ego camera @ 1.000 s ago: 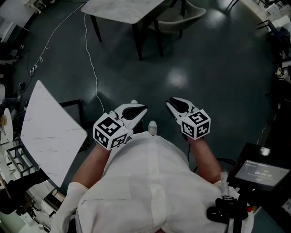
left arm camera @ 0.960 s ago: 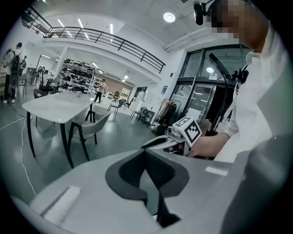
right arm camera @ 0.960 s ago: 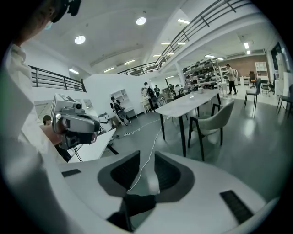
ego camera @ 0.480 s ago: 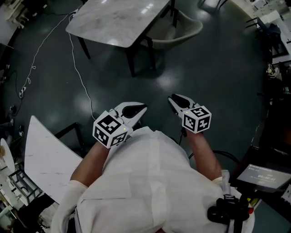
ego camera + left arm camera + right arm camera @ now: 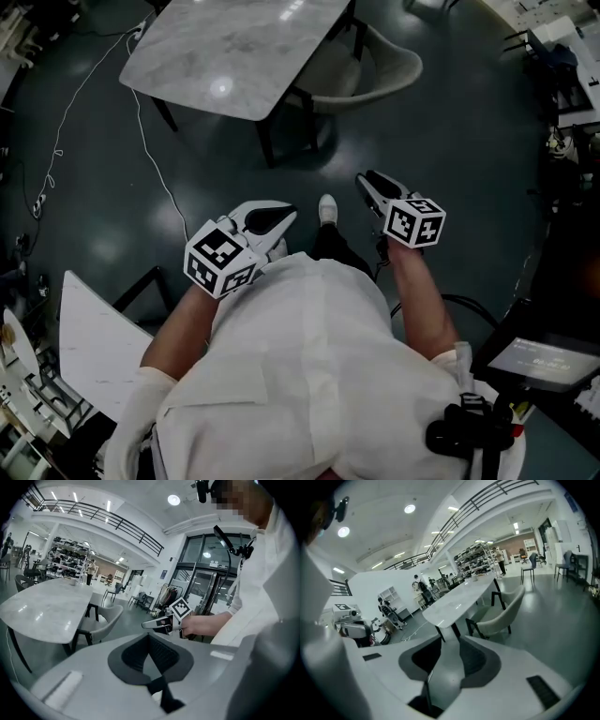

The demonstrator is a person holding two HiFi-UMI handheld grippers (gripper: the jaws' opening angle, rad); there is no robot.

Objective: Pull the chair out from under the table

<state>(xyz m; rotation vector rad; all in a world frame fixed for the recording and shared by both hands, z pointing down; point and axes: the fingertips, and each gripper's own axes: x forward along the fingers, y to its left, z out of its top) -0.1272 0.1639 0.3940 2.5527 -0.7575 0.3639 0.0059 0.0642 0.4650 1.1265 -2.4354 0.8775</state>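
Beige curved-back chair (image 5: 389, 70) tucked at grey marble table (image 5: 234, 42). Left gripper (image 5: 284, 218): jaws together, empty. Right gripper (image 5: 368, 180): jaws opening, empty.

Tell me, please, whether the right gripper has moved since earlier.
Yes: the right gripper, its empty tongs opening, has come closer to the marble table and its tucked-in chair.

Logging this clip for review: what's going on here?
A person in white stands facing a marble table with a chair tucked under it, one hand-held gripper in each hand. Neither touches the chair yet. The left hand-held gripper is shut and empty. The right hand-held gripper has its jaws opening with nothing between them.
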